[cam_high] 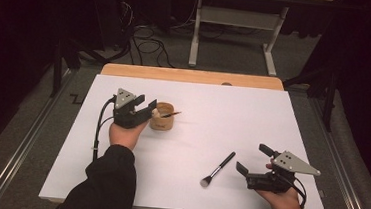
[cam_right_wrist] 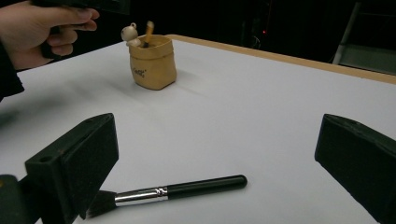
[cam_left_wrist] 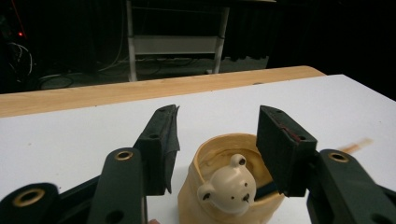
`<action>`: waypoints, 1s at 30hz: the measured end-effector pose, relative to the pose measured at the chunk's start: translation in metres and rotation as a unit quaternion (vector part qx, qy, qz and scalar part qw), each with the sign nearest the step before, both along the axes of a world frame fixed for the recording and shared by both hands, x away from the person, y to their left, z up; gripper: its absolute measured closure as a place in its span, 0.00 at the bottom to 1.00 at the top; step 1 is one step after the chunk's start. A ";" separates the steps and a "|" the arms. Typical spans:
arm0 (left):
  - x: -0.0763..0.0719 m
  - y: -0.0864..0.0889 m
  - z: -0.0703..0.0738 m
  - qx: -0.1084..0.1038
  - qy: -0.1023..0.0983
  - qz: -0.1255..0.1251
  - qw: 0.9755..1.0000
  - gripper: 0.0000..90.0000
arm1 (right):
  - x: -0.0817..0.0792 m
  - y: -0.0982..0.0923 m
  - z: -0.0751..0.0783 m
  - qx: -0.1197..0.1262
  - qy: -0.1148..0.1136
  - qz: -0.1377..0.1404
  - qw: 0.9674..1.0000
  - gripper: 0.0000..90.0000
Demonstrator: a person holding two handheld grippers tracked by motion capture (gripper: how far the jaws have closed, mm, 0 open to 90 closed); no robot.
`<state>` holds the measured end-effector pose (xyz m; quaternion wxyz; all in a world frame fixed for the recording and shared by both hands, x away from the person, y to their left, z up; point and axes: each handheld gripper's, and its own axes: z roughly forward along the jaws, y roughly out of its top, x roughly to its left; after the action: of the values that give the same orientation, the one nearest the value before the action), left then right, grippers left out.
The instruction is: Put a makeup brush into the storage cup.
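pot (cam_high: 163, 117) left-centre on table (cam_high: 253, 115) | brush (cam_high: 217, 169) lying right of it

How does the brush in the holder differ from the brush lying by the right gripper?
The brush in the holder stands tilted in the tan bear holder, with its brown handle end above the rim; the black makeup brush lies flat on the white table. The first sits under the left gripper, the second just ahead of the right gripper. Neither is gripped.

We list: white counter (cam_high: 252, 120) with wooden far edge; beyond it, grey frame (cam_high: 235, 18), floor cables (cam_high: 148, 46).
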<state>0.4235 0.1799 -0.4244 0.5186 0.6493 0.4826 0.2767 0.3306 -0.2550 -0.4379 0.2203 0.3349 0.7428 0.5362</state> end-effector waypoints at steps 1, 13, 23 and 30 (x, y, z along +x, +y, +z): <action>-0.002 0.000 0.001 0.001 0.001 -0.002 1.000 0.52 | 0.000 0.000 0.000 -0.001 0.000 -0.001 1.000 0.00; -0.027 0.005 -0.001 0.020 0.017 -0.024 0.999 0.40 | -0.001 0.000 0.000 0.000 0.001 -0.003 1.000 0.00; -0.046 0.005 -0.005 0.029 0.018 -0.026 0.999 0.26 | -0.001 0.000 0.000 0.000 0.001 -0.003 1.000 0.00; -0.059 0.004 -0.010 0.022 0.015 -0.029 0.999 0.18 | -0.001 -0.001 0.000 -0.001 -0.001 -0.003 1.000 0.00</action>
<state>0.3645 0.1834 -0.4344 0.5045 0.6781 0.4658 0.2621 0.3294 -0.2555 -0.4376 0.2229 0.3365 0.7420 0.5353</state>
